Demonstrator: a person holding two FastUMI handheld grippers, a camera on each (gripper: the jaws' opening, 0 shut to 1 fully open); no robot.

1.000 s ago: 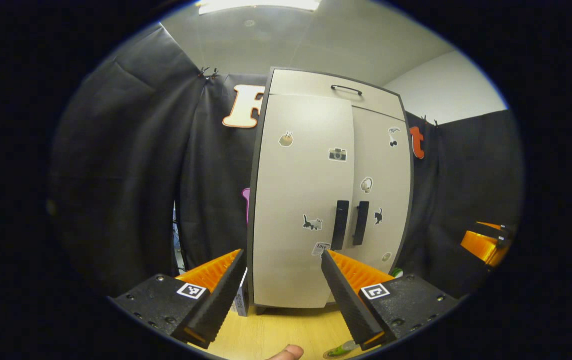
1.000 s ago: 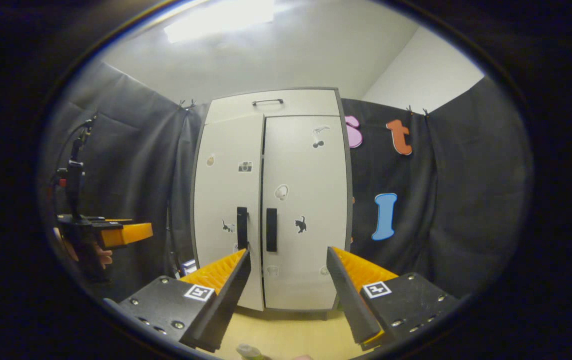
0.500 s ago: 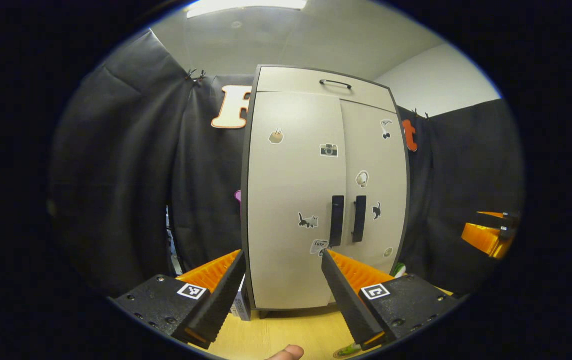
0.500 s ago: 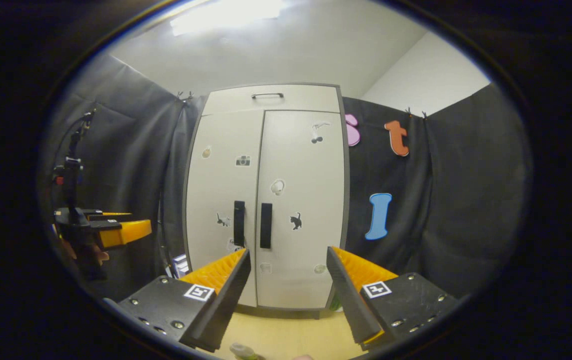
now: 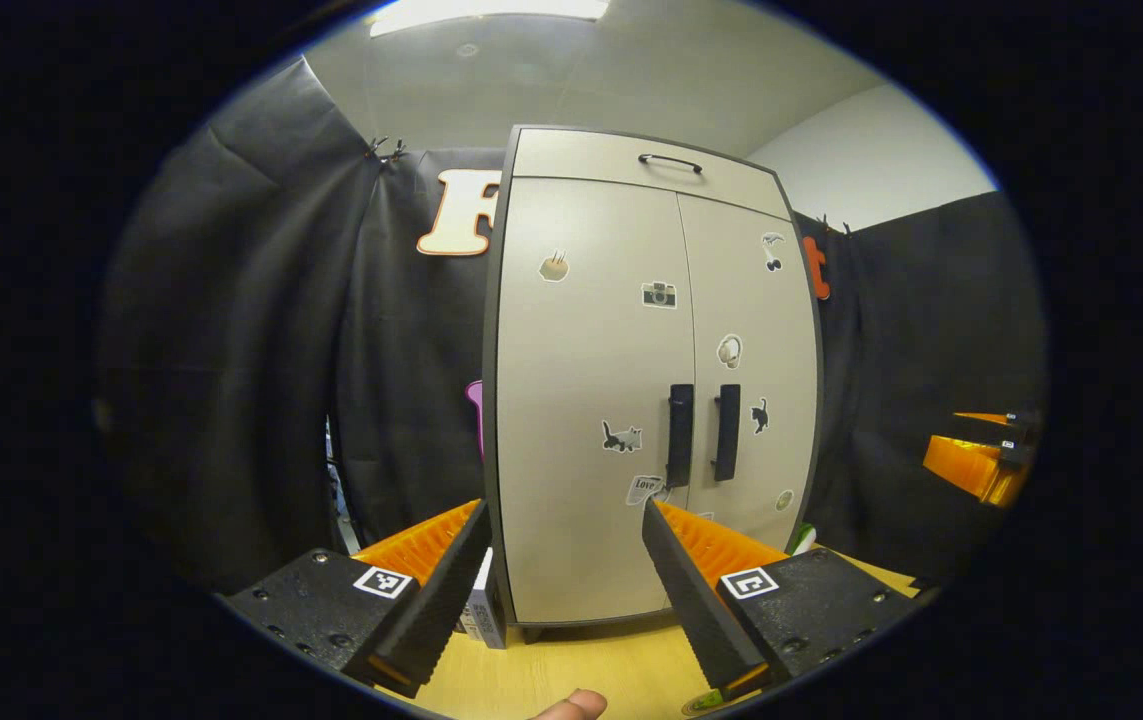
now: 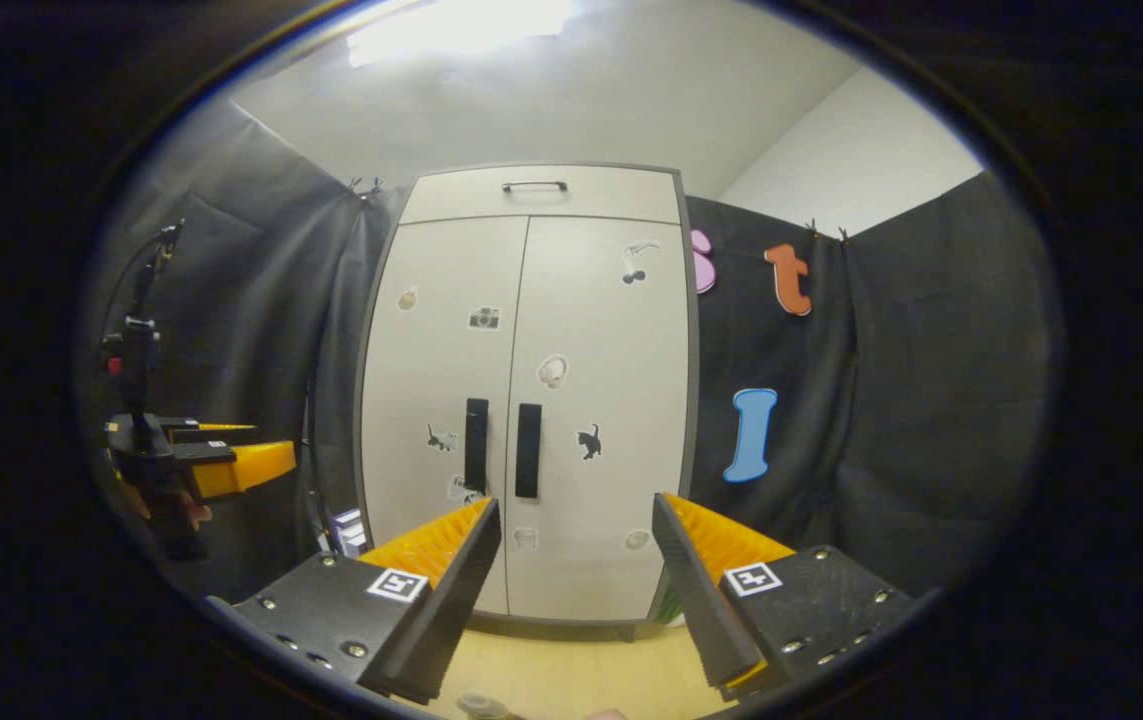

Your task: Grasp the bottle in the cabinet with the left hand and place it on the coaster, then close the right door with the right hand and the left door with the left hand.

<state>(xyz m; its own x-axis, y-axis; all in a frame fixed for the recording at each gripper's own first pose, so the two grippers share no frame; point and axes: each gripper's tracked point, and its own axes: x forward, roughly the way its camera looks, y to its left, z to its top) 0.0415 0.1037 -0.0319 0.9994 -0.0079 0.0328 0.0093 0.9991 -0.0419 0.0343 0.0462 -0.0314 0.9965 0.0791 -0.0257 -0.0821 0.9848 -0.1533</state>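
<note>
Both cabinet (image 5: 651, 390) doors face you closed, the left door (image 5: 586, 400) and right door (image 5: 751, 370) meeting at their dark handles (image 5: 702, 433). Your left gripper (image 5: 561, 590) hangs in front of the cabinet with its jaws spread wide and nothing between them. Your right gripper (image 6: 576, 590) is likewise wide apart and empty, well back from the doors. At the near edge of the wooden table (image 5: 581, 665), a sliver of the green bottle (image 5: 706, 703) peeks out just beside your left gripper's right finger.
</note>
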